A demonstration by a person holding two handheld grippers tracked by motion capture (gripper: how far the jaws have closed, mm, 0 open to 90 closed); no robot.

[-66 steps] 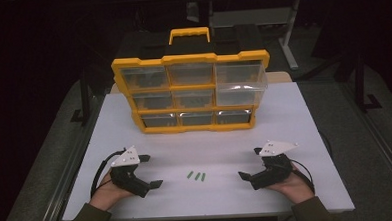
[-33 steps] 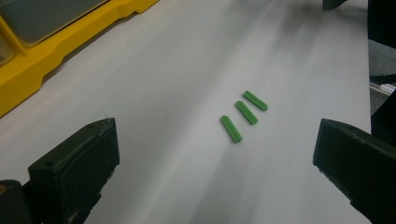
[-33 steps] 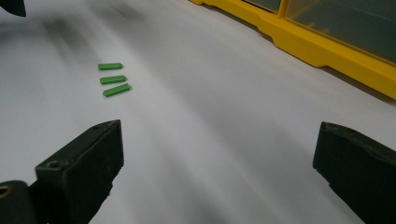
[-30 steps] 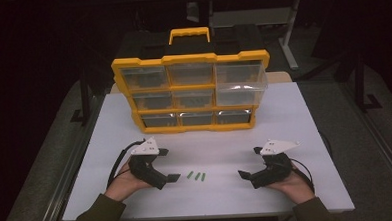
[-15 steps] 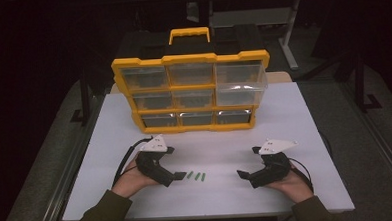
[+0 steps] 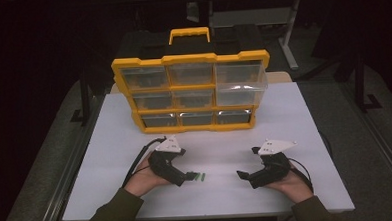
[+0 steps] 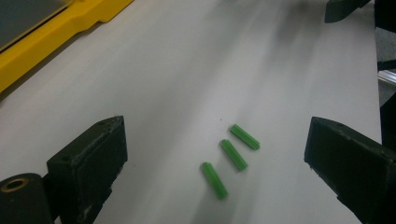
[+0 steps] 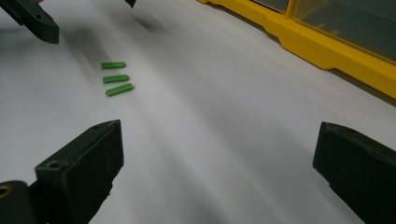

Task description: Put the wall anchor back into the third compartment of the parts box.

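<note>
The left hand-held gripper [image 7: 215, 154] comes in with jaws apart, just now narrowing, over three green pegs [image 7: 232, 156] on the white surface [image 6: 294, 116] — best to straddle one alone, squarely. The right hand-held gripper [image 8: 217, 172] waits, jaws apart.

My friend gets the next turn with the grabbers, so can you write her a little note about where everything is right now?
Left gripper: jaws open, have just been closing a little, nothing between them yet; it sits right beside the three green pegs.
Right gripper: jaws open, nothing held, resting on the white table.
Pegs: lying side by side on the table between the two grippers, untouched.
Yellow organizer: standing at the back; its right middle drawer juts out.
Done: left gripper brought up to the pegs.
Left: probably grasp a peg; none is lifted yet.
</note>
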